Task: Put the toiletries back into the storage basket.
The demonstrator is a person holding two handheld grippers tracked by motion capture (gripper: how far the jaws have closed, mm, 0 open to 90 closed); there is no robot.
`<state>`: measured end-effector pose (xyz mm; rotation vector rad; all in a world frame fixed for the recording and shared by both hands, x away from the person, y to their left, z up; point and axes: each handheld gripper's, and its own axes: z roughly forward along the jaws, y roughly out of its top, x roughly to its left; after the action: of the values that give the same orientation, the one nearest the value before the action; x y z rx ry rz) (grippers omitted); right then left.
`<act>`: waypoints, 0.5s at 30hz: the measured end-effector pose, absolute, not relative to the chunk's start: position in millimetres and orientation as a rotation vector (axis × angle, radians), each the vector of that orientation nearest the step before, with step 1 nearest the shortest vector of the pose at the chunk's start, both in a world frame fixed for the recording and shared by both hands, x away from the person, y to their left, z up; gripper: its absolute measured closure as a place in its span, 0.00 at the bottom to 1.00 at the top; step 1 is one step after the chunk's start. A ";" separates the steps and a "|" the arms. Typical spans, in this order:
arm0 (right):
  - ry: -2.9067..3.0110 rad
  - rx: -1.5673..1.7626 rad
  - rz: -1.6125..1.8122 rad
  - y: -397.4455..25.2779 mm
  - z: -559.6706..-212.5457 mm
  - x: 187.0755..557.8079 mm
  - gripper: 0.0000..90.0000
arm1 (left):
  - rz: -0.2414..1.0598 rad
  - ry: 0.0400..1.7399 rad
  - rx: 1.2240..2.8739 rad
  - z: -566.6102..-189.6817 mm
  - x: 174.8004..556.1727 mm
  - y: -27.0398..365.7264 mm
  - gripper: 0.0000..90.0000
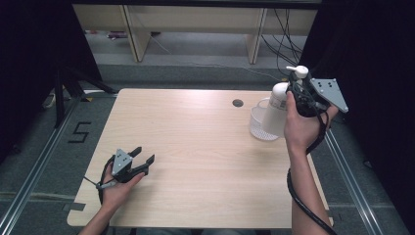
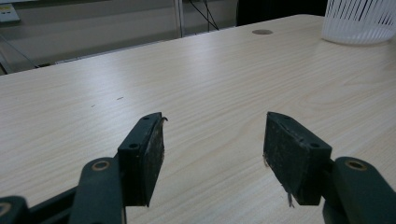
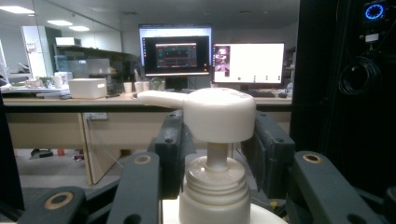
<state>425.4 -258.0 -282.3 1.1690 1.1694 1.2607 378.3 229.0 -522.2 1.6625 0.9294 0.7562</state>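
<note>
- High view: the right gripper (image 1: 297,92) holds a white pump bottle (image 1: 279,105) lifted above the far right part of the bench (image 1: 195,147), just over a white slatted basket (image 1: 258,126). The left gripper (image 1: 139,160) rests at the near left, its fingers apart and holding nothing.
- Left gripper view: the fingers (image 2: 144,156) stand wide apart over bare wood; the basket (image 2: 359,21) sits far off at the right.
- Right gripper view: the fingers (image 3: 172,144) are clamped on either side of the bottle's (image 3: 217,200) neck, below the pump head (image 3: 215,113).
</note>
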 end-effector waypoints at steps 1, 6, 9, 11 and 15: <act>1.164 1.170 1.255 -258.3 -281.9 426.1 0.67 | 0.756 0.930 1.662 -522.2 378.3 229.1 0.42; 1.162 1.167 1.253 -259.9 -279.6 431.1 0.67 | 0.755 0.930 1.662 -522.3 378.3 229.0 0.42; 1.156 1.177 1.258 -260.5 -278.5 433.7 0.67 | 0.754 0.926 1.657 -522.5 378.7 229.1 0.42; 1.160 1.187 1.256 -261.2 -277.5 435.3 0.67 | 0.755 0.930 1.662 -522.2 378.3 229.2 0.42; 1.158 1.185 1.257 -261.8 -276.4 439.0 0.67 | 0.756 0.931 1.662 -522.2 378.2 229.1 0.42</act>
<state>439.0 -261.8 -276.4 1.1854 1.1582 1.2574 378.2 229.1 -522.2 1.6621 0.9307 0.7556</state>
